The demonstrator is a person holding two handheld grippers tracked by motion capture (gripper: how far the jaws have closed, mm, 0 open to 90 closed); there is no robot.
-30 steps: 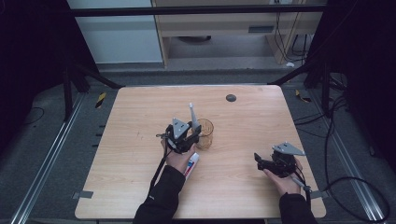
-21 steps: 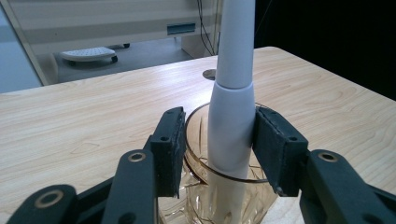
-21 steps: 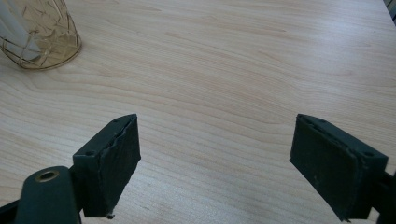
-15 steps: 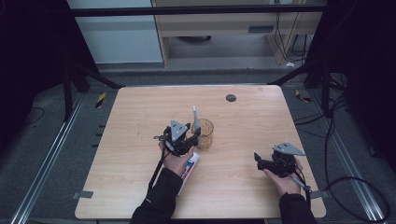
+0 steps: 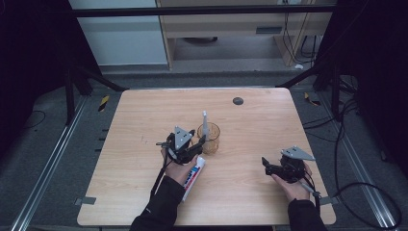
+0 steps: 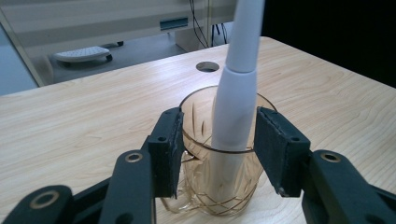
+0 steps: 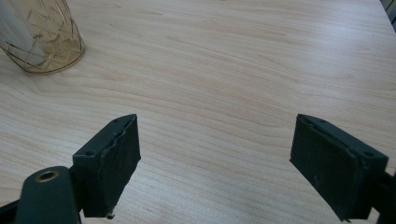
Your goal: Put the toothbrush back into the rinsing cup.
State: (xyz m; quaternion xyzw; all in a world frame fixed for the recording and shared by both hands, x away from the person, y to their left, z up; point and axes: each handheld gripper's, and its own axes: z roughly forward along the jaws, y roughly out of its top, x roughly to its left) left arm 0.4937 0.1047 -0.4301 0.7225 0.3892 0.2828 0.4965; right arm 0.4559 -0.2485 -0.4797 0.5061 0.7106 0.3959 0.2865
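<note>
An amber cut-glass cup stands near the middle of the wooden table. A white toothbrush-like handle stands upright inside it. My left gripper is at the cup's near-left side. In the left gripper view its jaws flank the white handle above the cup's rim, with a gap on the left, so my left gripper is open. My right gripper rests open at the front right. In its own view the right gripper has bare wood between its jaws, with the cup far left.
A white toothpaste tube with red and blue print lies under the person's left hand. A dark round hole sits in the table's far side. Cables trail off the right edge, and shelving stands beyond the table.
The white handle has shifted slightly right and now stands in the cup. The left gripper has eased back a little. The right gripper has not moved.
</note>
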